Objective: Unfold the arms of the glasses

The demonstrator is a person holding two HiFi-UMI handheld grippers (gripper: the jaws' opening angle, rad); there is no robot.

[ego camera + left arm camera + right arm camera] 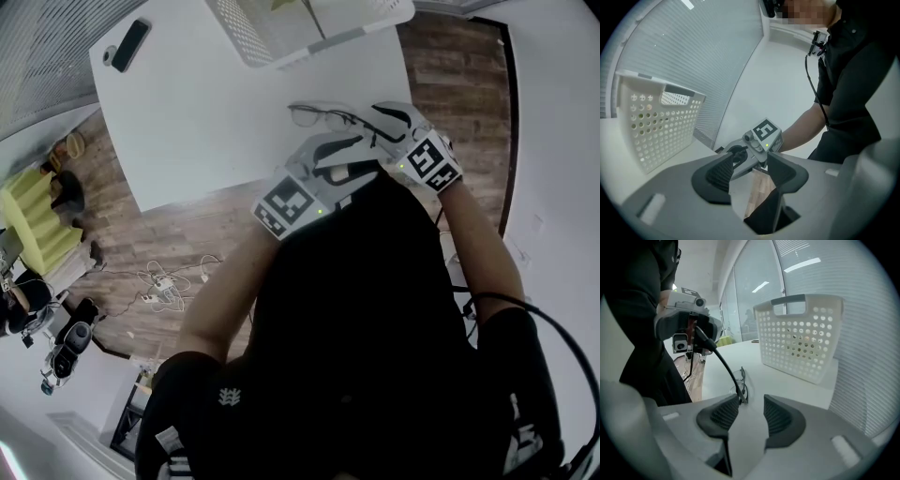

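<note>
Right gripper view, glasses (741,380) arm raised, indistinct overhead

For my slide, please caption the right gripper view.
Open right gripper over the white table, glasses just ahead, perforated basket behind.

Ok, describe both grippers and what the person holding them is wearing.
The left gripper and right gripper look alike: pale grey bodies, two jaws with black ribbed pads, and a cube of black-and-white square markers. The person wears a black short-sleeved shirt; a thin black cable hangs beside it.
</note>
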